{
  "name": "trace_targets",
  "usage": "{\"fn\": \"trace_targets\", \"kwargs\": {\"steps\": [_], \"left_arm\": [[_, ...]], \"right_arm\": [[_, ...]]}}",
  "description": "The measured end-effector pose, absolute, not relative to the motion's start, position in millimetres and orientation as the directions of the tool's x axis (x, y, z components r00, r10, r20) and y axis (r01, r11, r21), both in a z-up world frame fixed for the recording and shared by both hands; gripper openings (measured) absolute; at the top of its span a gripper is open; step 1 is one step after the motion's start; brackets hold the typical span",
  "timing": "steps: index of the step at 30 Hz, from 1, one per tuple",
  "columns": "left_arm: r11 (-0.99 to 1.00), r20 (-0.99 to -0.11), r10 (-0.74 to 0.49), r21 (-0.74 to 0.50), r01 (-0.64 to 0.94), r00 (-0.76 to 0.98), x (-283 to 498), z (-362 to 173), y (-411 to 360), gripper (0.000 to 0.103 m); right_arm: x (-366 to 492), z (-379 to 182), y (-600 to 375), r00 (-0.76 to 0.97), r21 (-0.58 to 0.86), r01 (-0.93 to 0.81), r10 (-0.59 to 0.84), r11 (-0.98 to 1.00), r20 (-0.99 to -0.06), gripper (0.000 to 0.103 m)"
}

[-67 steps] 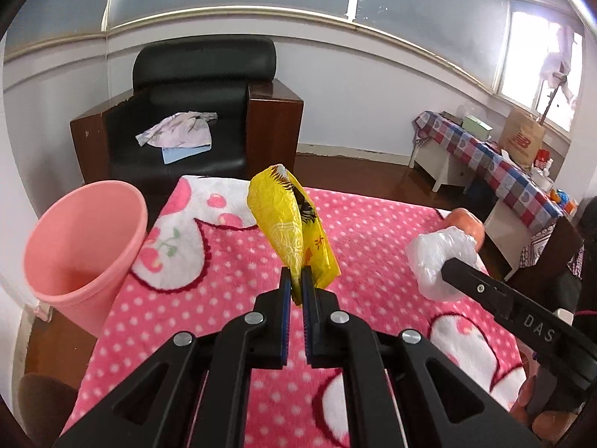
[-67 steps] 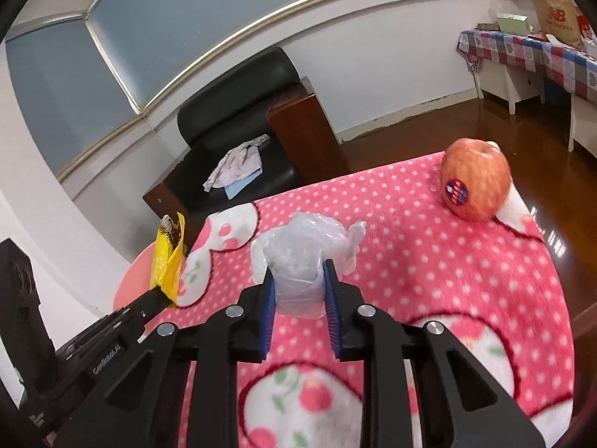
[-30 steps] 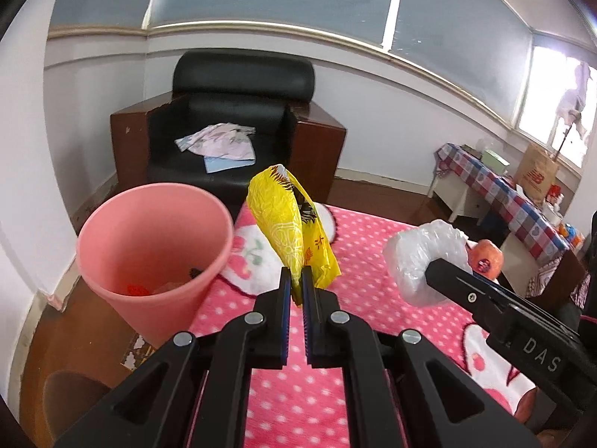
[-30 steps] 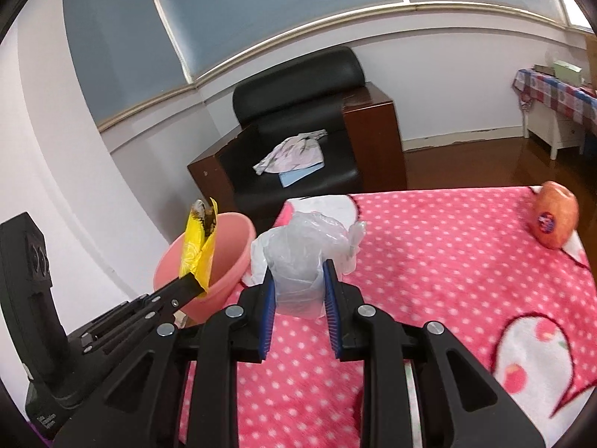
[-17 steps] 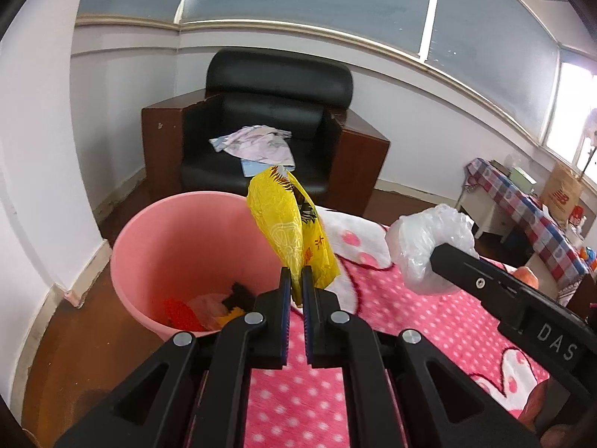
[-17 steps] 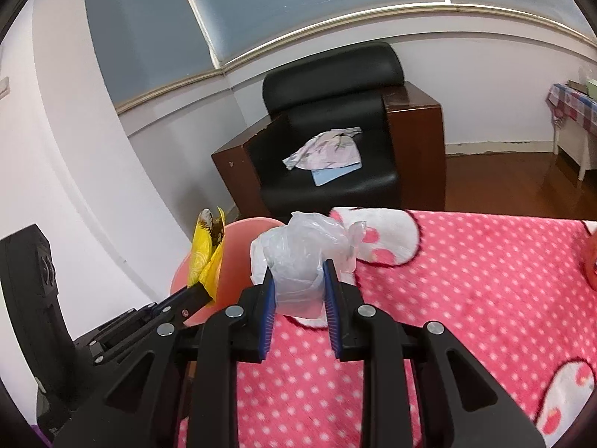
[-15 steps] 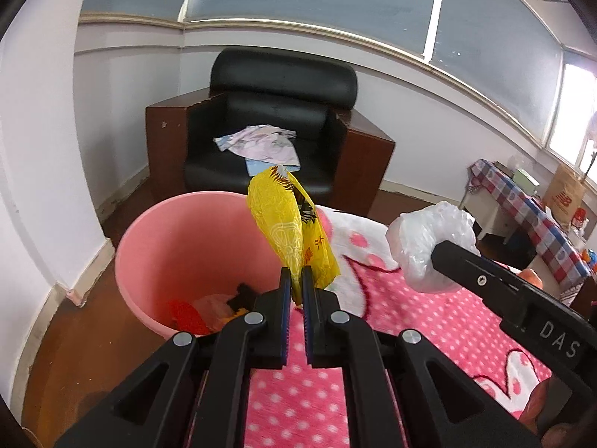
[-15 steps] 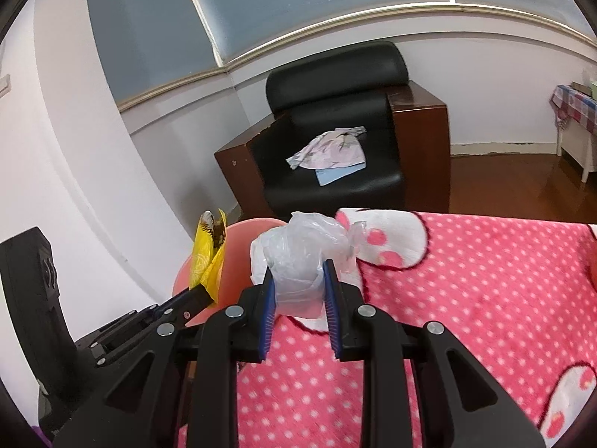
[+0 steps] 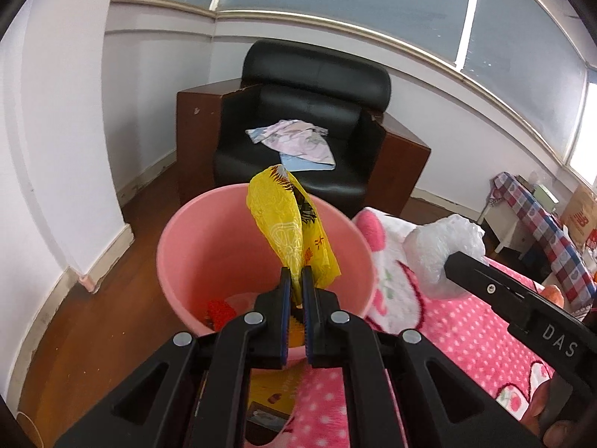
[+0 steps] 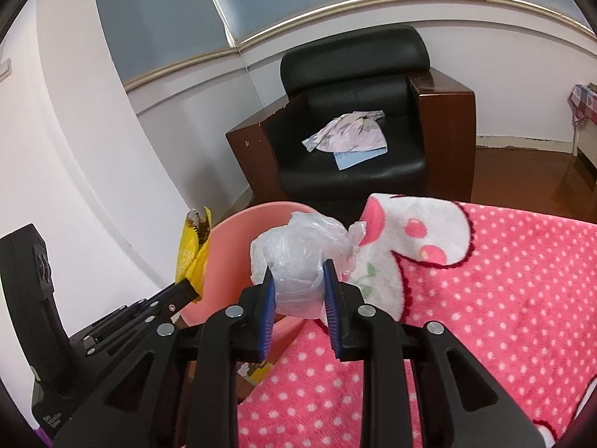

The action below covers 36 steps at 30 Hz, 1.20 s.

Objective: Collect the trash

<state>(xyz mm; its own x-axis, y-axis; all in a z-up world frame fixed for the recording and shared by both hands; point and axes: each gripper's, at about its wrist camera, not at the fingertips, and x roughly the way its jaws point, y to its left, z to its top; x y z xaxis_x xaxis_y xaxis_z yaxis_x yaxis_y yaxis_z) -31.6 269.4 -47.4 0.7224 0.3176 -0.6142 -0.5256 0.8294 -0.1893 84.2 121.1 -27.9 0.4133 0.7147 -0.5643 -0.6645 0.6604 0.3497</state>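
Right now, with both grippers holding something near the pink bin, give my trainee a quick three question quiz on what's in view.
1. True or false: the left gripper is clamped on the yellow wrapper.
2. What does the right gripper hold? A) an apple B) a crumpled clear plastic bag C) a cloth
3. Fill in: the yellow wrapper is lined up with the opening of the pink ____.

Key:
1. True.
2. B, the clear plastic bag.
3. Bin; some trash already lies at its bottom.
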Motion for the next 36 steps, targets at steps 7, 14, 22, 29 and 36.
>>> {"fn": "trace_targets", "kwargs": {"steps": [7, 14, 22, 29, 36], "left_arm": [[0.811, -0.648, 0.319, -0.19, -0.553, 0.691, -35, -61, 290, 0.005], [0.814, -0.67, 0.304, -0.187, -0.55, 0.677, -31, -69, 299, 0.006], [0.813, -0.672, 0.3, -0.191, -0.55, 0.677, -29, -71, 299, 0.027], [0.82, -0.64, 0.322, -0.18, -0.543, 0.698, -36, -60, 291, 0.035], [0.834, -0.603, 0.341, -0.16, -0.528, 0.721, -46, -43, 274, 0.035]], "right_arm": [[88, -41, 152, 0.358, 0.349, -0.7, 0.728, 0.624, -0.584, 0.024], [95, -57, 181, 0.298, 0.361, -0.717, 0.731, 0.596, -0.614, 0.025], [103, -72, 191, 0.257, 0.386, -0.704, 0.721, 0.596, -0.644, 0.042], [96, -62, 185, 0.263, 0.378, -0.731, 0.746, 0.568, -0.612, 0.045], [83, -47, 163, 0.307, 0.355, -0.737, 0.752, 0.576, -0.583, 0.045]]}}
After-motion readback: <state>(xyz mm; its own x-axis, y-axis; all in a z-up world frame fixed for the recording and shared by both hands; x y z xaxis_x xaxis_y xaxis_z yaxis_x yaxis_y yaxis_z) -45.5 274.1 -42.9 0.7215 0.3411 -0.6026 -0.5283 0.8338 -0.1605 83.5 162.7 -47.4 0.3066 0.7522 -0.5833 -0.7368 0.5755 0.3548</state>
